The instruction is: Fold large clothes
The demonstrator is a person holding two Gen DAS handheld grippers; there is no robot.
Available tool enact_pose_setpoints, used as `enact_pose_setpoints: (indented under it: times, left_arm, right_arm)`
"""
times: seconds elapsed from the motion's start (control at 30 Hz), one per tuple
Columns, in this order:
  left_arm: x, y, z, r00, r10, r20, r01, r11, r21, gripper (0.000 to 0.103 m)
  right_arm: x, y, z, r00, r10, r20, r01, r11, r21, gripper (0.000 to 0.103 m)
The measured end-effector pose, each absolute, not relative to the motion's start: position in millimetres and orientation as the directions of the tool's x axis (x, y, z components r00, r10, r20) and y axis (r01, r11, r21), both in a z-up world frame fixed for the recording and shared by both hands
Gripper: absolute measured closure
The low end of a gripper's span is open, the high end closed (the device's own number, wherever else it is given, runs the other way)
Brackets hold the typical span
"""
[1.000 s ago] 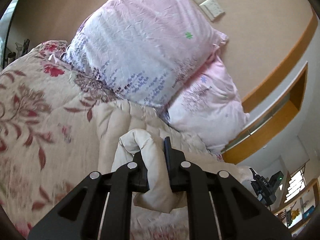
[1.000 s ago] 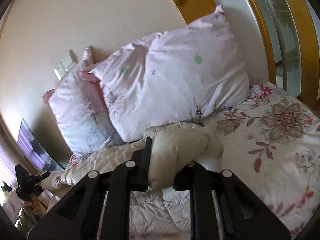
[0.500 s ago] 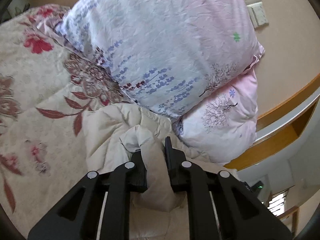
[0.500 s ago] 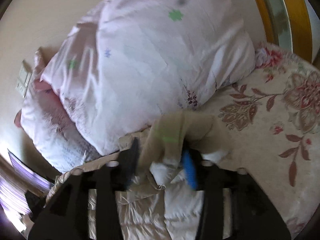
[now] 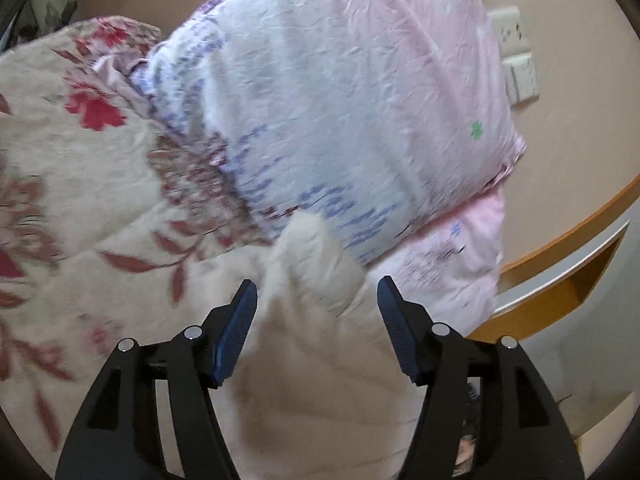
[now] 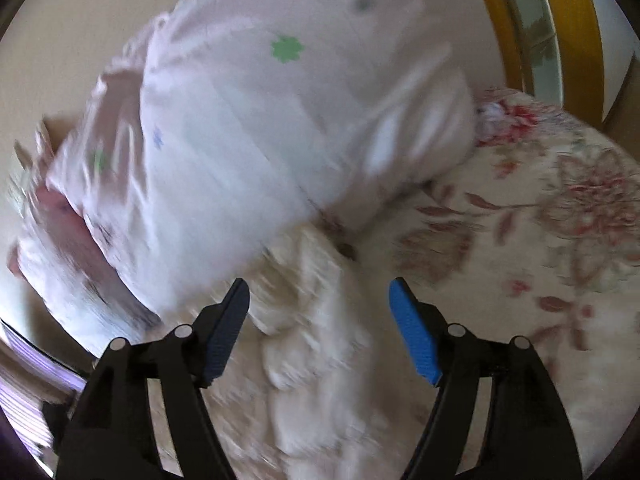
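Fold laid: left gripper (image 5: pixel 316 300) and right gripper (image 6: pixel 318 300) gape wide, empty, above cream padded coat (image 5: pixel 316 360), lower centre. Next: regrip an edge.

Ahead of both spread-jawed grippers the way is blocked by the stacked pillows (image 5: pixel 352 112), which lean against the wall (image 5: pixel 576 60) and touch the far edge of the cream garment (image 5: pixel 316 320), while the floral bedspread (image 6: pixel 540 240) lies open beside the garment in each view.
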State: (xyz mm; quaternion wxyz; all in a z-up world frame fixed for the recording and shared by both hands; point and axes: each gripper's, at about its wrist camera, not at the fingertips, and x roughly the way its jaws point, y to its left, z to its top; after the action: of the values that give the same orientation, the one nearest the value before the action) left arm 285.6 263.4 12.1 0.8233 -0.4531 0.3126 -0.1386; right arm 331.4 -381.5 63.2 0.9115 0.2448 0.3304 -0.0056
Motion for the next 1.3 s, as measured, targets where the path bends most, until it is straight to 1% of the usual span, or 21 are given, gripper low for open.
enact_pose_setpoints:
  times: [0.07, 0.13, 0.2, 0.3, 0.33, 0.4, 0.43, 0.47, 0.5, 0.53, 0.57, 0.6, 0.7, 0.83, 0.9, 1.3]
  left_arm:
    - [277, 260, 9, 0.747, -0.507, -0.430, -0.065, 0.588, -0.806, 0.041]
    - [269, 257, 5, 0.727, -0.515, -0.454, -0.065, 0.607, -0.792, 0.042]
    - [263, 249, 0, 0.705, -0.520, -0.482, -0.067, 0.628, -0.775, 0.045]
    - [257, 240, -6, 0.680, -0.530, -0.507, -0.062, 0.647, -0.760, 0.051]
    - [255, 235, -7, 0.673, -0.532, -0.515, -0.057, 0.656, -0.752, 0.052]
    - [254, 225, -9, 0.662, -0.527, -0.533, -0.046, 0.681, -0.731, 0.059]
    - [253, 221, -9, 0.659, -0.522, -0.541, -0.041, 0.694, -0.719, 0.061]
    - [253, 217, -9, 0.658, -0.513, -0.552, -0.037, 0.710, -0.703, 0.070]
    - [253, 212, -8, 0.655, -0.496, -0.569, -0.034, 0.734, -0.678, 0.080]
    - [253, 209, -7, 0.655, -0.487, -0.577, -0.032, 0.746, -0.666, 0.083]
    - [254, 207, -5, 0.657, -0.476, -0.584, -0.030, 0.758, -0.652, 0.089]
    - [254, 205, -3, 0.663, -0.457, -0.593, -0.030, 0.775, -0.631, 0.092]
    - [258, 204, 1, 0.679, -0.404, -0.612, -0.047, 0.809, -0.586, 0.096]
    - [266, 203, -4, 0.679, -0.368, -0.636, -0.077, 0.825, -0.560, 0.096]
    - [269, 201, -8, 0.674, -0.357, -0.647, -0.089, 0.830, -0.551, 0.096]
    - [268, 195, -29, 0.666, -0.323, -0.672, -0.150, 0.825, -0.545, 0.096]
  right_arm:
    - [323, -382, 57, 0.759, 0.150, -0.634, 0.170, 0.894, 0.415, 0.033]
    - [315, -381, 50, 0.736, 0.159, -0.658, 0.162, 0.902, 0.400, 0.034]
    - [307, -381, 42, 0.719, 0.162, -0.676, 0.157, 0.909, 0.386, 0.035]
    - [298, -380, 33, 0.702, 0.182, -0.688, 0.139, 0.913, 0.383, 0.041]
    - [296, -378, 32, 0.700, 0.187, -0.689, 0.133, 0.914, 0.383, 0.045]
    - [296, -373, 28, 0.691, 0.197, -0.695, 0.119, 0.918, 0.379, 0.056]
    - [296, -370, 28, 0.688, 0.203, -0.696, 0.110, 0.919, 0.378, 0.068]
    - [297, -367, 28, 0.689, 0.206, -0.694, 0.103, 0.921, 0.376, 0.078]
    - [296, -365, 30, 0.694, 0.209, -0.689, 0.094, 0.922, 0.375, 0.082]
    - [293, -361, 33, 0.708, 0.213, -0.673, 0.079, 0.923, 0.375, 0.087]
    - [291, -360, 36, 0.721, 0.216, -0.658, 0.069, 0.923, 0.378, 0.090]
    - [287, -358, 41, 0.742, 0.216, -0.634, 0.057, 0.923, 0.381, 0.091]
    - [285, -361, 46, 0.772, 0.176, -0.611, 0.082, 0.925, 0.370, 0.093]
    - [297, -370, 23, 0.728, 0.126, -0.674, 0.177, 0.915, 0.362, 0.095]
    - [299, -369, 15, 0.716, 0.103, -0.691, 0.198, 0.919, 0.342, 0.095]
    - [326, -341, -10, 0.657, -0.017, -0.754, 0.213, 0.963, 0.163, 0.093]
